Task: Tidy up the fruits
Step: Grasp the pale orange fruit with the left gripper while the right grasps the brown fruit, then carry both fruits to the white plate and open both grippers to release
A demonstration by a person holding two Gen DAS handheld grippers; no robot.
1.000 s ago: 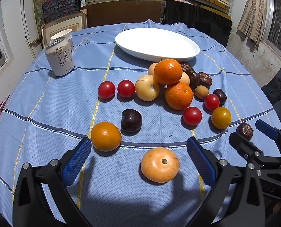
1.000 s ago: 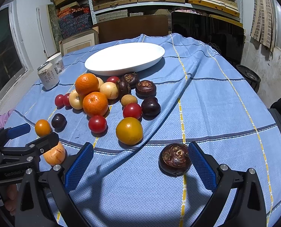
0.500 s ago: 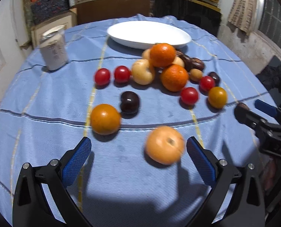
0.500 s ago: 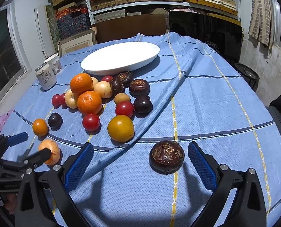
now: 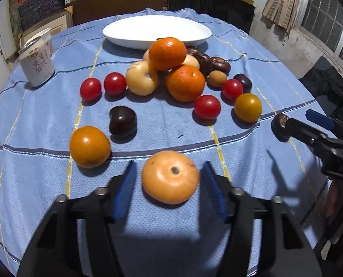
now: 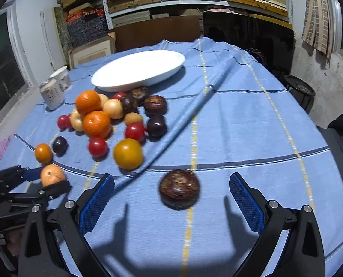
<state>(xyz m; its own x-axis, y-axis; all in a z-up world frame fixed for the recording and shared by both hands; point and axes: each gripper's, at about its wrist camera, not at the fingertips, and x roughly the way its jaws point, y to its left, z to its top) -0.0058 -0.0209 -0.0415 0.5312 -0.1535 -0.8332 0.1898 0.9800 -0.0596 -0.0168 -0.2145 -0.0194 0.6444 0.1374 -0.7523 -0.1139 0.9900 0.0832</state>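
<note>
Count on the tabletop (image 5: 252, 53), blue cloth: two mandarins (image 5: 167, 53), one stacked on the pile; five red cherry tomatoes (image 5: 207, 106); two orange-yellow tomatoes (image 5: 89, 146); pale yellow fruits, three or four, partly hidden behind the mandarins; dark brown and purple fruits, count unclear at the rear of the pile. One white oval plate (image 5: 134, 31) sits behind the pile with no fruit on it. One can (image 5: 36, 65) and a cup stand at far left. Left tool (image 5: 169, 183): low over the cloth, pads either side of a peach-coloured fruit (image 5: 170, 179), narrow gaps visible on both sides, not yet clamped. Right tool (image 6: 171, 199): jaws spread wide, straddling a dark brown round fruit (image 6: 179, 189) with clear space each side. A raised cloth fold (image 6: 194, 110) runs between this fruit and the pile.
</note>
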